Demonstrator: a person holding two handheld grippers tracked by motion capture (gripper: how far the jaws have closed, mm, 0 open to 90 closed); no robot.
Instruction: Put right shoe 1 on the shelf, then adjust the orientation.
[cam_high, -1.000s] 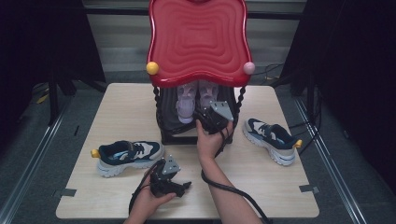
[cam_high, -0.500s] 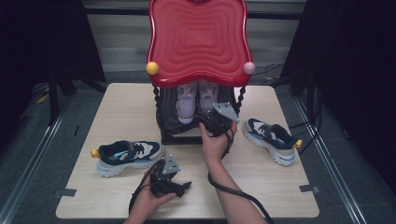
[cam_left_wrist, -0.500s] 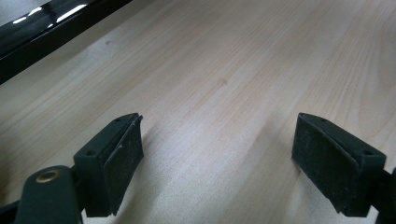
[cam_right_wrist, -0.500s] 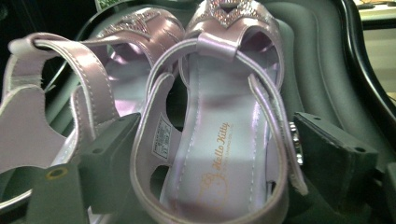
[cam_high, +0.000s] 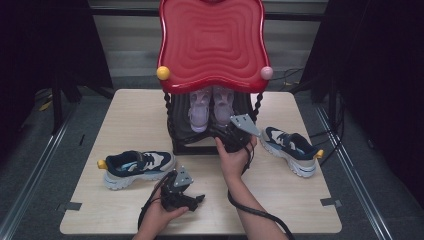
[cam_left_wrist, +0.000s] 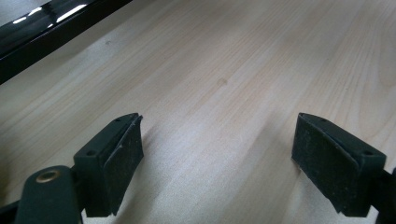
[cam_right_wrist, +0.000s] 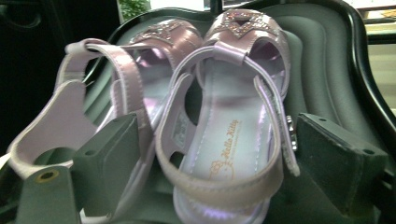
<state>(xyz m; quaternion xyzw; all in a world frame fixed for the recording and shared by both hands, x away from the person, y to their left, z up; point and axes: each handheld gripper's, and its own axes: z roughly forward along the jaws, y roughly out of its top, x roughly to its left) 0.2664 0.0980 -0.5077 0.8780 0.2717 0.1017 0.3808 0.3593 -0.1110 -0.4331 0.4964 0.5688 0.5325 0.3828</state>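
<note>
high view: the right gripper (cam_high: 231, 131) reaches into the black shelf (cam_high: 180, 131) under the red wavy top, mid tabletop; the left gripper (cam_high: 192, 198) rests near the front edge, jaws apart and empty.

right gripper view: its jaws have just been opening and now flank the right lilac glossy strapped sandal (cam_right_wrist: 229, 140); withdraw straight back, clear of the heel strap.

Lilac sandals (cam_right_wrist: 224, 140) (glitter toes); red rippled shelf top (cam_high: 212, 42).

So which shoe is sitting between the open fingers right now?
The lilac sandal on the right of the pair in the right gripper view. Its twin lies outside the fingers, and both sneakers rest on the table.
</note>
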